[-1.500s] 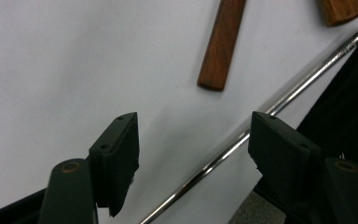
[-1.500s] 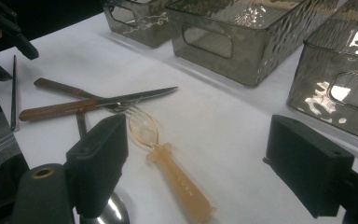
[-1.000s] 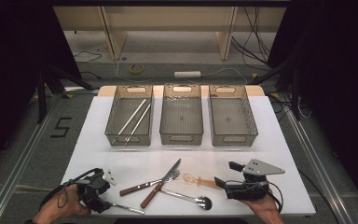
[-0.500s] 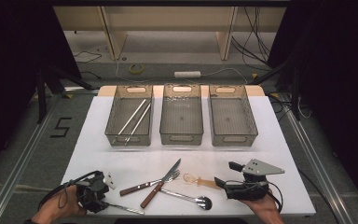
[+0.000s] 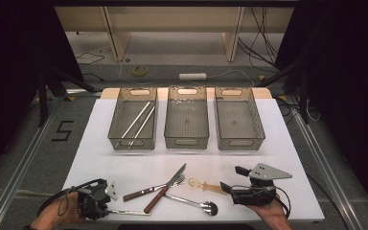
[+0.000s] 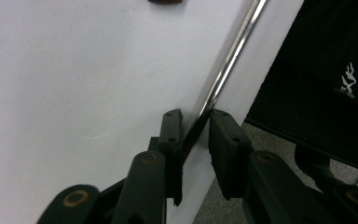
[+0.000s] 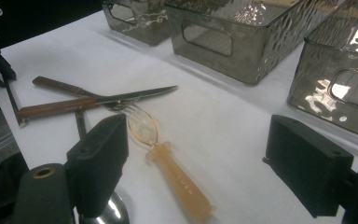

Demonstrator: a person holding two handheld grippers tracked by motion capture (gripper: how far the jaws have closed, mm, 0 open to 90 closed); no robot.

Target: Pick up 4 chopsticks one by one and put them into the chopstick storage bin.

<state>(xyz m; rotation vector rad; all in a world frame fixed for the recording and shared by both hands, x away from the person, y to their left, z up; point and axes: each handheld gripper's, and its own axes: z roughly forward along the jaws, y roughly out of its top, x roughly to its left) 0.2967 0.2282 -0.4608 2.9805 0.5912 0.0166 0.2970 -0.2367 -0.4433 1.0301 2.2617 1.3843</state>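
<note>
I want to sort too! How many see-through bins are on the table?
3, side by side across the far part of the white table: the left bin holds two metal rods, the middle bin and the right bin look empty. None seem hidden.

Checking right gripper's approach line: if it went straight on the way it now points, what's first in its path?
Likely the small orange spoon: it lies on the table just ahead between the open jaws of the right gripper. Past it come the crossed knife and fork. Depth is unclear; a level pass might clear it.
</note>
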